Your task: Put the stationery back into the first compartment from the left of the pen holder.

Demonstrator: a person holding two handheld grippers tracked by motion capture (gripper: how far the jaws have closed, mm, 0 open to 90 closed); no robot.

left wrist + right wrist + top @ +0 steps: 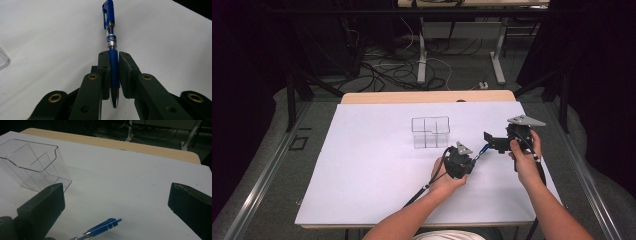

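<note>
A blue click pen (111, 37) with a clear barrel lies clamped between the jaws of my left gripper (114, 75), tip toward the camera and clip end pointing away. In the high view the left gripper (472, 159) sits right of the table's middle, the pen (482, 149) sticking out toward my right gripper (493, 141). The right gripper (115, 205) stands wide open with nothing between its jaws; the pen's clip end (105, 226) shows just below it. A clear plastic divided organiser (430, 132) stands behind the left gripper.
A white sheet (372, 165) covers the wooden table (427, 96). The clear organiser (35, 165) stands to the left in the right gripper view. Beyond the table's far edge are desk legs and cables on the floor (412, 70).
</note>
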